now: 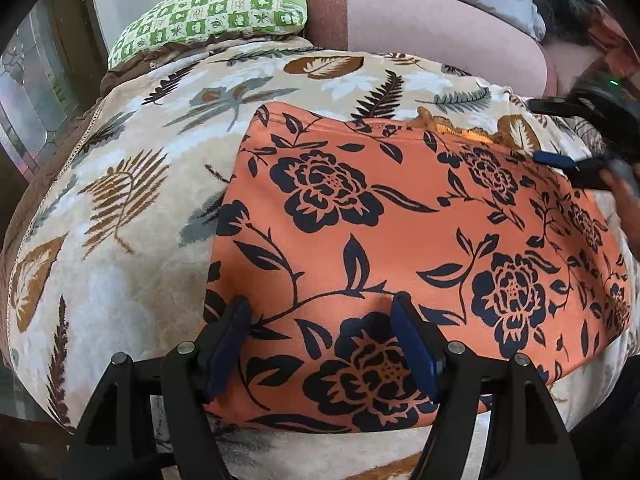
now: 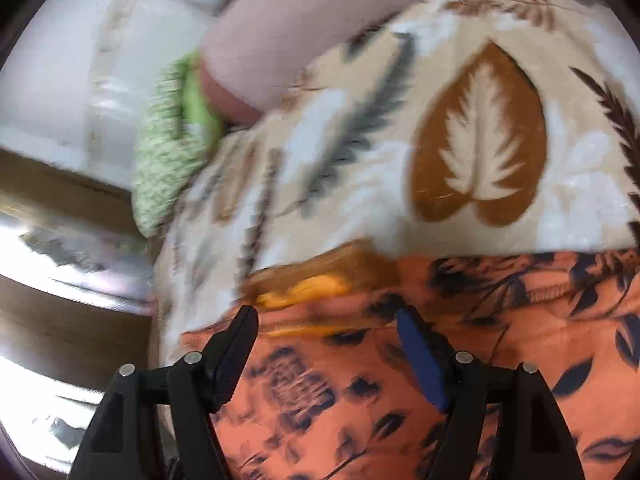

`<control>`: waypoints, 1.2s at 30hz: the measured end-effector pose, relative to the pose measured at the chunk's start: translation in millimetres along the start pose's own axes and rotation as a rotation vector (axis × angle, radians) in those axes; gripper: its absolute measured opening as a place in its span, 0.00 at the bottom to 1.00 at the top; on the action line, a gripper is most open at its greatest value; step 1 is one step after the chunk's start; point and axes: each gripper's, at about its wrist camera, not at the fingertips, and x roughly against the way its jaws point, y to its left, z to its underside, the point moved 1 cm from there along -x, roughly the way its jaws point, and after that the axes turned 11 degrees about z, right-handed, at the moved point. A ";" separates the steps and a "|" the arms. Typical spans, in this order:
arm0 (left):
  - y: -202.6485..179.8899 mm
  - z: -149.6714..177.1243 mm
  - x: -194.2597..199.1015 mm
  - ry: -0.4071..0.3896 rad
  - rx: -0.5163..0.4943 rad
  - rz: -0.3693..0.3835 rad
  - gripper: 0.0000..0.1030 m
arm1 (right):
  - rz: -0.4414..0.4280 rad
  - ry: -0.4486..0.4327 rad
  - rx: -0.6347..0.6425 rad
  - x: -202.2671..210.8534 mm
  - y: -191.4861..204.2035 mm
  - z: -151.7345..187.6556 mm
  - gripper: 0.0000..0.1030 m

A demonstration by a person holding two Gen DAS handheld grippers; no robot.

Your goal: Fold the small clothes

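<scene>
An orange garment (image 1: pixel 400 248) with dark navy flowers lies spread flat on a leaf-patterned blanket (image 1: pixel 132 184). My left gripper (image 1: pixel 320 308) hovers open over its near left corner, with nothing between the fingers. My right gripper (image 1: pixel 560 162) shows at the garment's far right edge, held by a hand. In the right wrist view, which is blurred, the right gripper (image 2: pixel 326 318) stands open above the garment (image 2: pixel 400 400), close to an edge where a yellow-orange trim (image 2: pixel 304 292) shows. Neither gripper holds cloth.
A green-and-white patterned pillow (image 1: pixel 216 12) and a pink bolster (image 1: pixel 432 28) lie at the bed's far side. A person (image 1: pixel 568 12) lies at the far right. Glass and dark wood furniture (image 1: pixel 32 92) stand to the left of the bed.
</scene>
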 end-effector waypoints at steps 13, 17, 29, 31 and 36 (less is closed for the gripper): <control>5.5 9.4 41.5 -0.065 0.061 -0.005 0.71 | 0.110 -0.173 -0.119 74.0 -58.7 36.0 0.73; 6.7 17.8 49.9 -0.056 0.086 0.017 0.71 | 0.120 -0.129 -0.049 82.0 -76.4 38.9 0.74; 16.2 32.6 67.0 -0.060 0.132 -0.016 0.73 | -0.091 -0.183 -0.187 111.0 -122.9 12.8 0.76; 9.3 30.0 70.2 -0.069 0.115 -0.013 0.73 | 0.053 -0.153 -0.140 93.3 -127.4 7.1 0.76; -0.2 27.1 83.7 -0.092 0.081 -0.041 0.73 | 0.157 -0.262 -0.299 110.3 -150.6 19.0 0.72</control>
